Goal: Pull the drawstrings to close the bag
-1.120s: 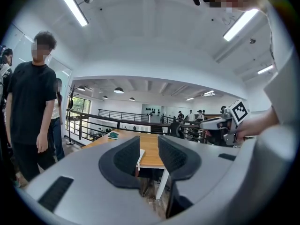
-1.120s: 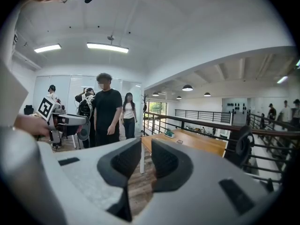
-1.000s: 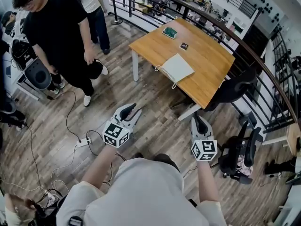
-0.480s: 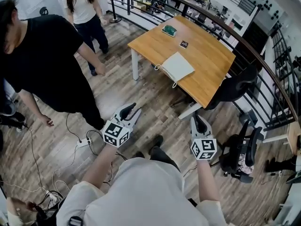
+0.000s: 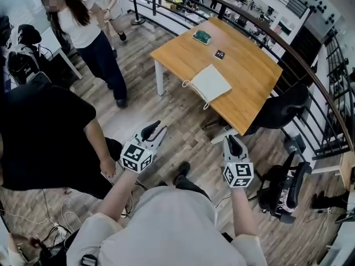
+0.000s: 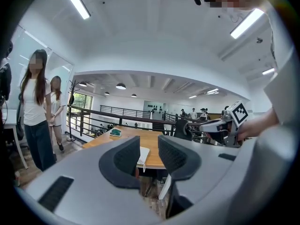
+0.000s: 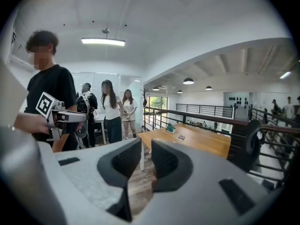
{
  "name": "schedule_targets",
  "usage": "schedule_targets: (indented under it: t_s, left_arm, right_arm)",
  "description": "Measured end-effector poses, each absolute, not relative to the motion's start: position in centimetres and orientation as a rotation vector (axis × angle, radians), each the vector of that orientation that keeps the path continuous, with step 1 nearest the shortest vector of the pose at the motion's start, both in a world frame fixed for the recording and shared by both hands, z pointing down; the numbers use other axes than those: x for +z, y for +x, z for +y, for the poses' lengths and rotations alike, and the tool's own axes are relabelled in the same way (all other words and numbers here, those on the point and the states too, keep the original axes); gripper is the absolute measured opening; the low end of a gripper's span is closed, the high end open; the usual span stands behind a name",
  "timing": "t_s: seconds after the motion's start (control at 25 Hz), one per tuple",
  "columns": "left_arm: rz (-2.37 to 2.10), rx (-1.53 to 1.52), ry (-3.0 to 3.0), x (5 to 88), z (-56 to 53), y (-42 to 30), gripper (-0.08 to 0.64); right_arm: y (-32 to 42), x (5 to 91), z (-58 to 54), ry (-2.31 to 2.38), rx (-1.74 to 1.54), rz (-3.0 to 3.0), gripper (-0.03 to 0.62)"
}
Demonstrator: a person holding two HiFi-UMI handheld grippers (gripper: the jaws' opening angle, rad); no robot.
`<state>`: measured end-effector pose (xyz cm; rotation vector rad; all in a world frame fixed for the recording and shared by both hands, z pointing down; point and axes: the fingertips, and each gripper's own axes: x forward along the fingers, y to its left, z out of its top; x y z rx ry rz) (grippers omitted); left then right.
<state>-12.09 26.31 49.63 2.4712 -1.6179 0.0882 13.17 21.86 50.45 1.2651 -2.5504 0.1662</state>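
Both my grippers are empty: left gripper (image 5: 157,128) and right gripper (image 5: 232,141) jaws partly apart. The flat white fabric drawstring bag (image 5: 211,82) lies well ahead on the light wooden table (image 5: 249,65). Its cord loops (image 5: 186,83) seem at the near edge; I'd take one each.

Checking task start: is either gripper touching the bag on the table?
No: left gripper and right gripper hang over the floor, short of the table holding the bag.
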Motion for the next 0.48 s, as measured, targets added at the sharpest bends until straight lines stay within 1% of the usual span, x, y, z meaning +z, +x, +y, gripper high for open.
schedule_targets:
  t_s: [0.48]
  left_arm:
    - [-1.659, 0.122, 2.422, 50.7, 15.9, -11.5, 0.114]
  right_arm:
    - [13.8, 52.0, 10.7, 1.207, 0.197, -2.556, 0.052]
